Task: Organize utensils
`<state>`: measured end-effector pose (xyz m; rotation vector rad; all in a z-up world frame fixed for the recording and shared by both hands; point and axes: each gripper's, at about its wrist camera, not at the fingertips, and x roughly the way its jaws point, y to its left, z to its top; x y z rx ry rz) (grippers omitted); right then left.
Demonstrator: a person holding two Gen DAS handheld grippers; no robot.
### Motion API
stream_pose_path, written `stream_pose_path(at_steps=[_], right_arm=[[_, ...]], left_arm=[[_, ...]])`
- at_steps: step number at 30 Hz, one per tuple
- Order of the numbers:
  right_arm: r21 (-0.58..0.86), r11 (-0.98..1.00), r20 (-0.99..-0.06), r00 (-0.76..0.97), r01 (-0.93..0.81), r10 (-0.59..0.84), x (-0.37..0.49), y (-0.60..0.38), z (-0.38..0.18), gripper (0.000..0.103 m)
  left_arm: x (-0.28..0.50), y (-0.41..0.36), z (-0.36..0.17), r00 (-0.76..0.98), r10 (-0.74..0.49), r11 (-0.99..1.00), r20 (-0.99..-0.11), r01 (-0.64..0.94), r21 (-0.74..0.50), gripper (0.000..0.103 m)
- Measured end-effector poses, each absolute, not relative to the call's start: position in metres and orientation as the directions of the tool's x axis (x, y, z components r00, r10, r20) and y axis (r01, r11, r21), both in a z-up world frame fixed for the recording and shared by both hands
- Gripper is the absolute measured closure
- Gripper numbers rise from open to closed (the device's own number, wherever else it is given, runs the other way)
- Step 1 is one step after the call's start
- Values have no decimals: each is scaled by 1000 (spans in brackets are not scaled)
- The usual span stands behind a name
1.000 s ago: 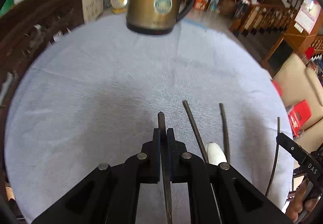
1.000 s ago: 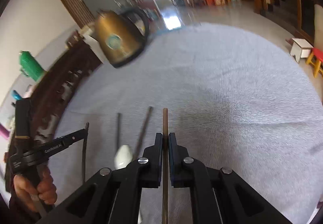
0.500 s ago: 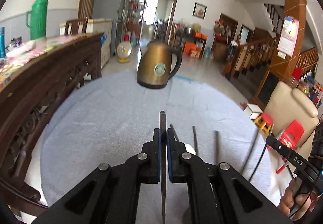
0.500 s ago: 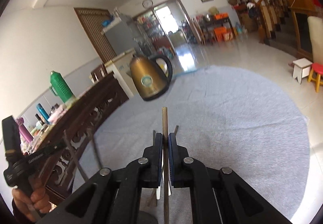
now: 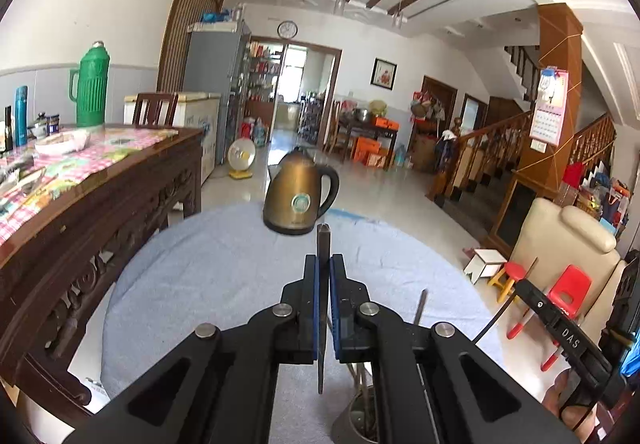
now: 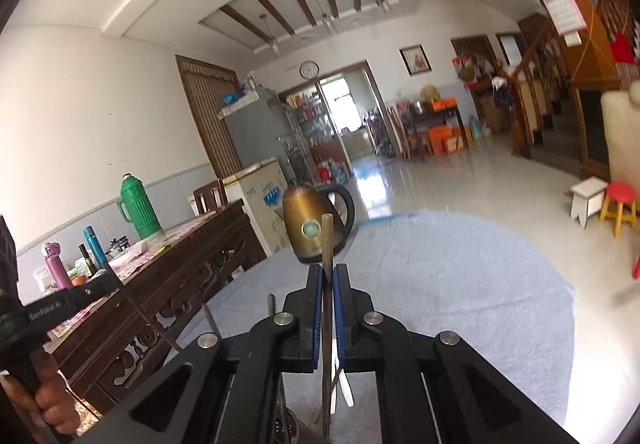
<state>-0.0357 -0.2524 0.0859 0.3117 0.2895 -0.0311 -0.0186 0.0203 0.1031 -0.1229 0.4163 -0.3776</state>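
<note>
Clamping one thin stick in each gripper above the grey-clothed round table [image 5: 208, 276].

Pinching a dark flat metal utensil handle [image 5: 323, 244] in the left black two-finger gripper [image 5: 323, 264], jaws pressed tight on it, long axis running straight along the fingers, tip aiming toward the brass-coloured electric kettle [image 5: 298, 199] at the table's far edge. Gripping a slim brown wooden chopstick [image 6: 327, 240] the same way in the right black two-finger gripper [image 6: 327, 276]. Showing a grey metal utensil holder [image 5: 360, 416] with more sticks at the near edge.
</note>
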Motion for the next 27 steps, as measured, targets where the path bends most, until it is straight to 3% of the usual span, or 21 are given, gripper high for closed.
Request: stream_pose_path(at_steps=[15,27], right_arm=[[269,963,-114,993,18,14,-84,-225,137,97],[231,973,-229,972,-7,61,-73,-199,106,97]], left_arm=[[-65,11,145,853,-453,890,-260,419,-178,98],[-53,-8,104,796,-462,887,-391,411,-211,98]])
